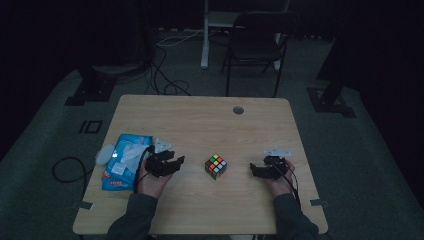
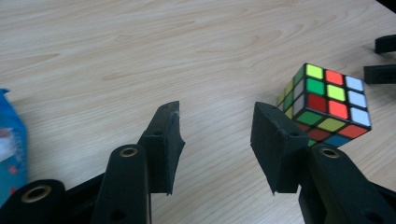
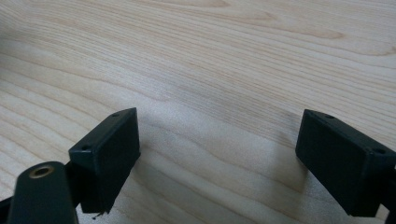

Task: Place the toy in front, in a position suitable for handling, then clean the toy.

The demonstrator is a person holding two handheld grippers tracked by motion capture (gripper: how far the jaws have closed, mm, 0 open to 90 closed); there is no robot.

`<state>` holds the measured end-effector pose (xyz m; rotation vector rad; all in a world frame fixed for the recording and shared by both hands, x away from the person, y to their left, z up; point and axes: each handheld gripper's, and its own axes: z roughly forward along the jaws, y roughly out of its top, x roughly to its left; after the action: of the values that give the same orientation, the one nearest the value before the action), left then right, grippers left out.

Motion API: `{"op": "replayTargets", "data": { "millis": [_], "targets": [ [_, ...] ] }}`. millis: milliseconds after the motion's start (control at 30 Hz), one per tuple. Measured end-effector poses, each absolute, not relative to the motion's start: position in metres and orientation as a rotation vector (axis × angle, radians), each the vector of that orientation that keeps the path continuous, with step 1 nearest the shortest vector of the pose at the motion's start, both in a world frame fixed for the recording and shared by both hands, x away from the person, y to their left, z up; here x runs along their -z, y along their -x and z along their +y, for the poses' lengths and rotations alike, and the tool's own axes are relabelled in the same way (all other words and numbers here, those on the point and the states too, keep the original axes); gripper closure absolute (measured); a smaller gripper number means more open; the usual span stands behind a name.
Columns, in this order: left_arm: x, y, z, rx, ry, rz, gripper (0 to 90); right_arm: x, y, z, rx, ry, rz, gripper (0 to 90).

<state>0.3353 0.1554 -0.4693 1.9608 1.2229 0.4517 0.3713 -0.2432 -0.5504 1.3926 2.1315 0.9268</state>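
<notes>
The left tongs [image 2: 217, 140] are sitting open over bare wood, jaws apart with nothing between them, and the multicoloured plastic puzzle cube [image 2: 327, 105] is lying just beyond the right-hand jaw, not touching it. From above, that cube [image 1: 216, 166] is resting on the light wooden counter [image 1: 200, 120] between the two hands, a little nearer the front edge than the middle. The right tongs [image 3: 215, 158] are gaping wide too, holding nothing, hovering low over the grain. Out past the left tongs [image 1: 172, 161], a blue-and-white plastic packet [image 1: 122, 160] is lying near the counter's left edge. Behind the counter, a dark folding chair [image 1: 255, 45] is standing on the grey floor.
</notes>
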Motion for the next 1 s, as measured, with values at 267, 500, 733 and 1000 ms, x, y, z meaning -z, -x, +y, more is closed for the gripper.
{"op": "replayTargets", "data": {
  "millis": [267,500,733,1000],
  "targets": [
    [0.467,-0.334,0.171,-0.513,-1.985,1.248,51.4,0.550,-0.371,-0.243,-0.927,-1.393,2.132,13.8],
    [0.465,-0.333,0.186,-0.569,-2.003,1.257,47.5,0.550,-0.371,-0.243,-0.927,-1.394,2.131,13.8],
    [0.463,-0.333,0.201,-0.616,-1.995,1.307,43.6,0.550,-0.371,-0.243,-0.927,-1.391,2.132,13.8],
    [0.462,-0.327,0.225,-0.701,-1.952,1.402,37.4,0.550,-0.371,-0.243,-0.927,-1.391,2.132,13.8]
  ]
}}
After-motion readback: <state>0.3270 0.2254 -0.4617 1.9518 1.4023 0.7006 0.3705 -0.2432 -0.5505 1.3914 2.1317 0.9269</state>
